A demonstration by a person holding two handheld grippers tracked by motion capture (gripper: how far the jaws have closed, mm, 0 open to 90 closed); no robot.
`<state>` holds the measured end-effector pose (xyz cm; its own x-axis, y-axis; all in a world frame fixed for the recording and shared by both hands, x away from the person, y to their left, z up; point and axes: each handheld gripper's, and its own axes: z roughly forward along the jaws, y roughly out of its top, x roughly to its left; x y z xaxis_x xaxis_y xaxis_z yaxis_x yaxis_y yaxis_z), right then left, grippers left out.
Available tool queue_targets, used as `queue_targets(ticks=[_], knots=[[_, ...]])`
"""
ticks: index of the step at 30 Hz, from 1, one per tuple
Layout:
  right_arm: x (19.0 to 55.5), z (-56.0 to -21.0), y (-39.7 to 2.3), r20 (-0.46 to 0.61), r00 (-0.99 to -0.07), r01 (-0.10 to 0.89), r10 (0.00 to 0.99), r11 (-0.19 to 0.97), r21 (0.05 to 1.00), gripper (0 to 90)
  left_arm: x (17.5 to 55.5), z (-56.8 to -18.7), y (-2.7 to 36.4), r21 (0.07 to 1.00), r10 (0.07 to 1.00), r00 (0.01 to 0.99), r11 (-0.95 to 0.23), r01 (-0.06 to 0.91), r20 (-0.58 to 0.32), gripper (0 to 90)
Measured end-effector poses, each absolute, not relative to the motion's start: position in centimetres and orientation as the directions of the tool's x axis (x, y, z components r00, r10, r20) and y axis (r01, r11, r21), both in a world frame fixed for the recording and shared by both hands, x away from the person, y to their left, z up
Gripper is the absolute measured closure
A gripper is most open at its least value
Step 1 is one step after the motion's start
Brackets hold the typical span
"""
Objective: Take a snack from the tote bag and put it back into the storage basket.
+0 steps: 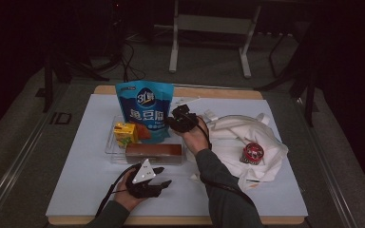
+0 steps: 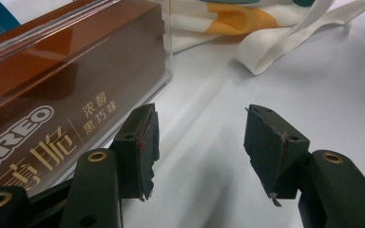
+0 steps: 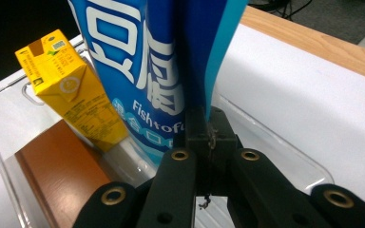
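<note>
A blue snack bag [image 1: 145, 109] [image 3: 138, 71] stands upright in a clear plastic tray [image 1: 110, 147] [image 3: 275, 156]. Beside it in the tray are a yellow drink carton [image 1: 125, 134] [image 3: 71, 90] and a long brown Oreo box [image 1: 153, 153] [image 2: 52, 95] [image 3: 52, 171]. My right gripper [image 1: 180, 121] [image 3: 209, 135] is shut on the bag's right edge, its jaws pinching the thin side seam. Near the table's front, just in front of the brown box, my left gripper [image 1: 164, 175] [image 2: 199, 147] is open with nothing between its jaws; bare white table shows in the gap.
A crumpled white tote bag [image 1: 247, 137] [image 2: 266, 38] lies to the right of the tray, with a small round red item [image 1: 252, 152] on it. A white sheet [image 1: 76, 190] covers the wooden table. Metal stand legs [image 1: 173, 52] rise beyond the far edge.
</note>
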<state>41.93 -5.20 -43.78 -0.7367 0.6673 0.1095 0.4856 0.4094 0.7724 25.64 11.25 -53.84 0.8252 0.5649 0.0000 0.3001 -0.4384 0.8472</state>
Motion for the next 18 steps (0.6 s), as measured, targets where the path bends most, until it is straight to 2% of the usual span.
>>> queue_targets(ticks=[18], knots=[[42.15, -43.89, -5.47, 0.086, -0.736, 0.482, 0.671, 0.432, 0.762, 89.3, 25.7, -53.84, 11.3, 0.847, 0.565, 0.825, -0.434, 0.306, -0.008, 45.1]])
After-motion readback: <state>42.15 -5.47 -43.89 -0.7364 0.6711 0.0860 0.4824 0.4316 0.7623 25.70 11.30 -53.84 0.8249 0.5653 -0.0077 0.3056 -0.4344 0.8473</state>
